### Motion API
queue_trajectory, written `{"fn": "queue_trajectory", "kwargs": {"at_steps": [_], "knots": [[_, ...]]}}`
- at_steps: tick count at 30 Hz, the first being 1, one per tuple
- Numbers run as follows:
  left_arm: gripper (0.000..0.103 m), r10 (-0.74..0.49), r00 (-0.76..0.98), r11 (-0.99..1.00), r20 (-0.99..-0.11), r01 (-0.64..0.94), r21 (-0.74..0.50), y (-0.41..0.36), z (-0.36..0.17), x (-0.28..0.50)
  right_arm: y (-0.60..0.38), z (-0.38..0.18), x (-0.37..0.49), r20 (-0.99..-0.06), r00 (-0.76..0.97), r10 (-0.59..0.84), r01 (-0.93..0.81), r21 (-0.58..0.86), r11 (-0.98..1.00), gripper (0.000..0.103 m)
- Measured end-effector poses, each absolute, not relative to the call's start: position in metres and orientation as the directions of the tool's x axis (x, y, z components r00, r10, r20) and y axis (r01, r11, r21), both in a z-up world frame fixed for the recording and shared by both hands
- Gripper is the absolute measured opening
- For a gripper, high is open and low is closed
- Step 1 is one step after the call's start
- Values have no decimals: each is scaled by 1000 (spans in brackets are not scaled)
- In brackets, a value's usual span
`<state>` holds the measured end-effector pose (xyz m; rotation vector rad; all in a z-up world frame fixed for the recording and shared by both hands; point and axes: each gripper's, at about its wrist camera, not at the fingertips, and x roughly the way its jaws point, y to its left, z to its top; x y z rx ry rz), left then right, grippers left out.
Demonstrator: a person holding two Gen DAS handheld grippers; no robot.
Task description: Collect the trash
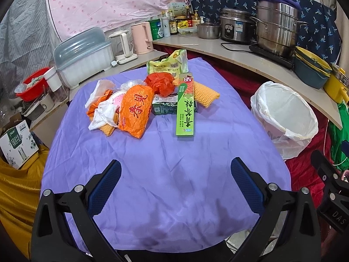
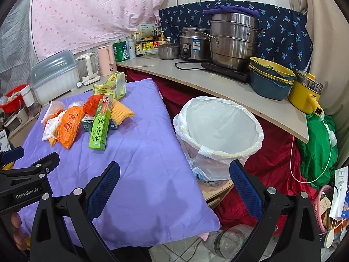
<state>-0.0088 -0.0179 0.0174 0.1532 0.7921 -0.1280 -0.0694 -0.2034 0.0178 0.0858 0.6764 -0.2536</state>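
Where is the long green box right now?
The long green box lies on the purple cloth at the right edge of the trash pile, its far end propped on the dark green carton, with the yellow foam net behind it.

Steel steamer pot (image 2: 234,41), pink kettle (image 1: 141,37), stacked bowls (image 2: 270,80)

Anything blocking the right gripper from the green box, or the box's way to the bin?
Nothing visible. Bare purple cloth lies between the open right gripper and the green box; the lined bin stands open beside the table.
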Motion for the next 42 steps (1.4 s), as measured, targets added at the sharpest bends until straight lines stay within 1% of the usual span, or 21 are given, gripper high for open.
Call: {"fn": "queue_trajectory", "kwargs": {"at_steps": [42], "knots": [[96,-58,691,982,-721,168,81,-14,20,-7,-198,21,-66,-628,752,-201,256,-4,967,96]]}}
